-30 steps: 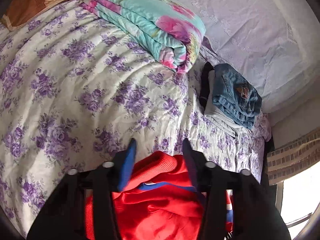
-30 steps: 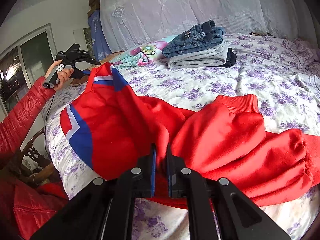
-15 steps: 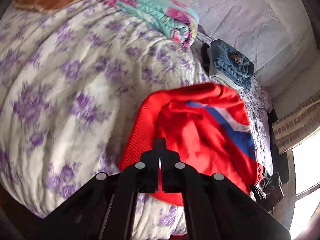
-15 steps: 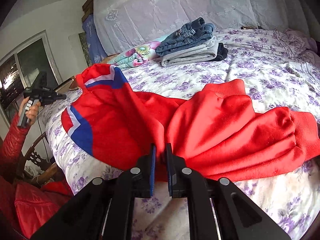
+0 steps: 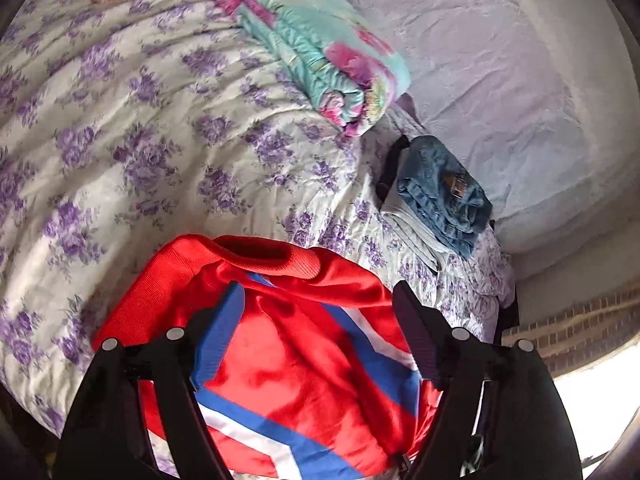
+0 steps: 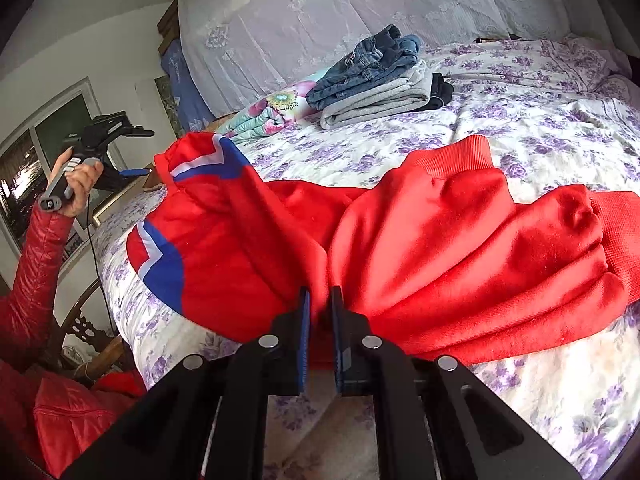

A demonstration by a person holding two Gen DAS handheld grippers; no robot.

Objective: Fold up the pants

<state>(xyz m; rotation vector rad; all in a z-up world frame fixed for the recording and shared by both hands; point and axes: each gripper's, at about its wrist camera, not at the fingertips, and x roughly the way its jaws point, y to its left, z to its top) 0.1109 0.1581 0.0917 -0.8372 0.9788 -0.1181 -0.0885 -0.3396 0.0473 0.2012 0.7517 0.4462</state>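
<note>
One pair of red pants point(image 6: 420, 248) with blue and white stripes, spread across the flowered bedspread point(image 6: 540, 128), waistband end bunched near the bed's edge, ribbed cuffs at the far right. Soft, thick fleece by the look: light, limp, no stiffness, likely to sag and crease wherever unsupported. Not slippery, not fragile. Best taken at firm edges, probably the ribbed waistband point(image 5: 256, 252) or the cuffs. Right gripper point(image 6: 320, 308) nearly closed, pinching a fold of red cloth at the near edge. Left gripper point(image 5: 316, 312) opening wide, held above the striped end, pads clear of the cloth, gripping nothing. Well apart at the headboard side: a stack of folded jeans point(image 6: 372, 64).
</note>
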